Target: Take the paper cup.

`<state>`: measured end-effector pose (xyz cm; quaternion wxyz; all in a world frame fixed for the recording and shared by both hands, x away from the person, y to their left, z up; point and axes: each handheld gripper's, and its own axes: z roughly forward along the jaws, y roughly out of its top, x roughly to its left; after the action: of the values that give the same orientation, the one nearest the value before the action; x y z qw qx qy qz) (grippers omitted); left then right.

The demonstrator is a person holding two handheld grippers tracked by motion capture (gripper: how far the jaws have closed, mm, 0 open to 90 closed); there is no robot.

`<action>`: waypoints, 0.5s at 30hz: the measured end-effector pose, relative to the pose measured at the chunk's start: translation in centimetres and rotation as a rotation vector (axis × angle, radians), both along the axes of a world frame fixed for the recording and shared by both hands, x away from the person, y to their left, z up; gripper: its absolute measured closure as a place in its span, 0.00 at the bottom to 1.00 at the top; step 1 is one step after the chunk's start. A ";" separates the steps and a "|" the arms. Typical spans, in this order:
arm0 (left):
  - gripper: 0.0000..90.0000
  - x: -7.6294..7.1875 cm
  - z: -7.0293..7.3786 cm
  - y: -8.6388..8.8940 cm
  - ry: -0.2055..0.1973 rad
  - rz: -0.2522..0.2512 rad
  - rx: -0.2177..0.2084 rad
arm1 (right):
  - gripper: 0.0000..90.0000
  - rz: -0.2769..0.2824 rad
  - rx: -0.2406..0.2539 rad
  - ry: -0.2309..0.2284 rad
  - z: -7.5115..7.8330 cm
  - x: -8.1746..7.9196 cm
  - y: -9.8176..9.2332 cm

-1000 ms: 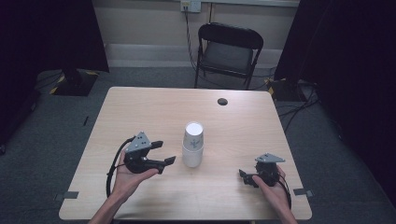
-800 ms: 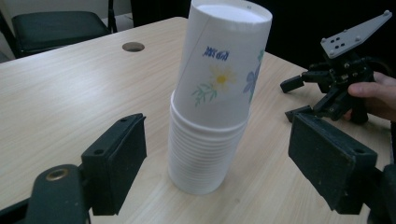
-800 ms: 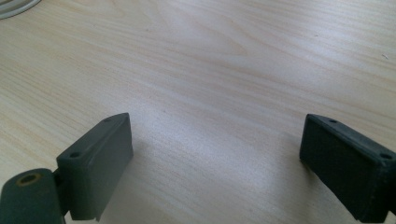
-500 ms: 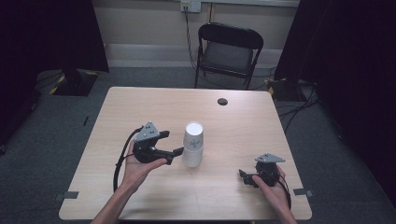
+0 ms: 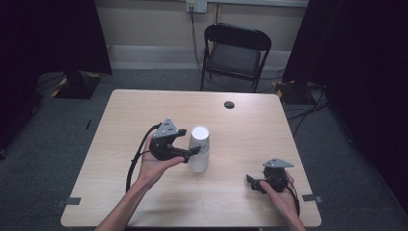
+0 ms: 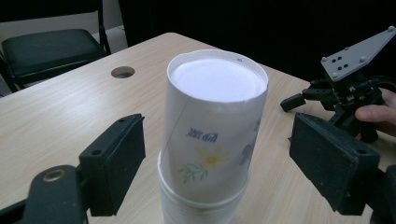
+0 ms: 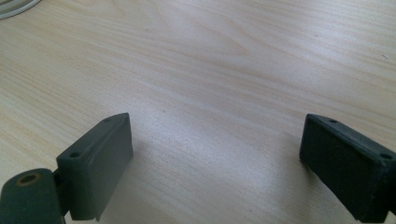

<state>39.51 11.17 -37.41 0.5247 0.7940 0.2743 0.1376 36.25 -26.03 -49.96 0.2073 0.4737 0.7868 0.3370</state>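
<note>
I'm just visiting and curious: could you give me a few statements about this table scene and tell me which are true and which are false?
1. The stack of paper cups stands upside down. True.
2. The left gripper squeezes the cups. False: in the left gripper view its pads stand apart from the cup walls, one on each side.
3. The right gripper holds a cup. False: its jaws are open over bare table.
4. A folding chair stands beyond the table's far edge. True.
5. The top cup has a flower print. True.
</note>
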 end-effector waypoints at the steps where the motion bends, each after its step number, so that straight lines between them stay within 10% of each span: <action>1: 0.19 0.2 -0.1 -0.2 0.002 0.000 0.003 | 0.10 0.000 0.000 0.000 0.0 0.0 0.0; 15: 0.22 2.2 -0.9 -1.7 0.028 -0.005 0.012 | 0.10 0.001 0.000 0.000 0.0 0.0 0.0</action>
<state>41.74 9.43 -38.36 0.5162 0.7998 0.2788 0.1269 36.27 -26.03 -49.96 0.2070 0.4735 0.7869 0.3371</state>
